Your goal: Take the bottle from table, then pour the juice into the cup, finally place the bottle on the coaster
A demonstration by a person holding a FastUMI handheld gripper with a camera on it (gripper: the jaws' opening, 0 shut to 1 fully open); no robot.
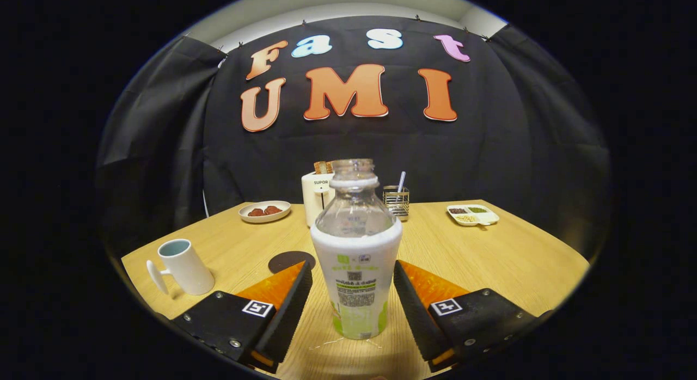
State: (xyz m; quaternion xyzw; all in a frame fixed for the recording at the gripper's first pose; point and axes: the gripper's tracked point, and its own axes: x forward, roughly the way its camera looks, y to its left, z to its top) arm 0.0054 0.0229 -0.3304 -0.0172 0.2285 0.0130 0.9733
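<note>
While the juice bottle [356, 260] stands upright on the tabletop [490, 260], close to its near edge, the claw [353, 298] is wide, with one finger on each side of the bottle and a clear gap on both sides. The pads [286, 309] do not touch the white label sleeve, so nothing is held yet. I judge that the first step, taking the bottle, is in hand, and the grasp itself is not yet made.

The bottle has no cap, and its clear upper part looks empty; how much juice is behind the sleeve I cannot tell. The white mug [182, 267] stands near the left edge of the tabletop, and the dark round coaster [290, 260] lies between the mug and the bottle, partly hidden by the left finger.

The next move calls for closing both fingers evenly on the sleeve, at the wide part of the body, so that the bottle does not tip. After that it must be lifted straight, because the mouth is open, and carried to the left over the mug.
</note>
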